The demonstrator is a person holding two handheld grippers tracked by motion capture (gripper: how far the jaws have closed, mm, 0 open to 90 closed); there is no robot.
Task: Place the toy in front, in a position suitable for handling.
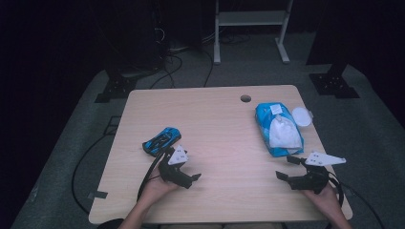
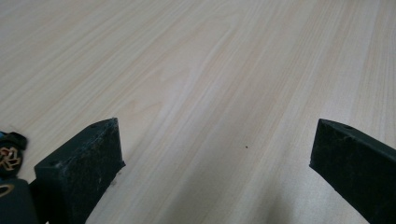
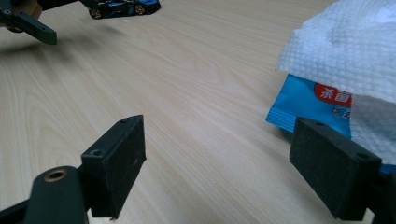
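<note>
One desk (image 1: 215, 143), light wood grain, with one round hole (image 1: 245, 98) near far edge.

Two hand-held grippers, one per hand:
- Left hand-held gripper (image 1: 191, 177): jaws spread, nothing between them, low over bare desk at near left.
- Right hand-held gripper (image 1: 287, 168): jaws spread, empty, at near right, just beside near end of wipes pack.

One blue toy car (image 1: 162, 140), resting on desk just beyond left hand-held gripper.
One blue wet-wipes pack (image 1: 278, 128) at right side of desk, one white wipe (image 1: 284, 133) lying on top.
One white round lid (image 1: 301, 116), touching or just beside right edge of pack.

High view: whole layout, both hands, floor cables. Left gripper view: wood grain between jaws, car wheel at left edge. Right gripper view: wipe's embossed texture, red label with printed characters on pack, car and left hand-held gripper farther off at top left.
</note>
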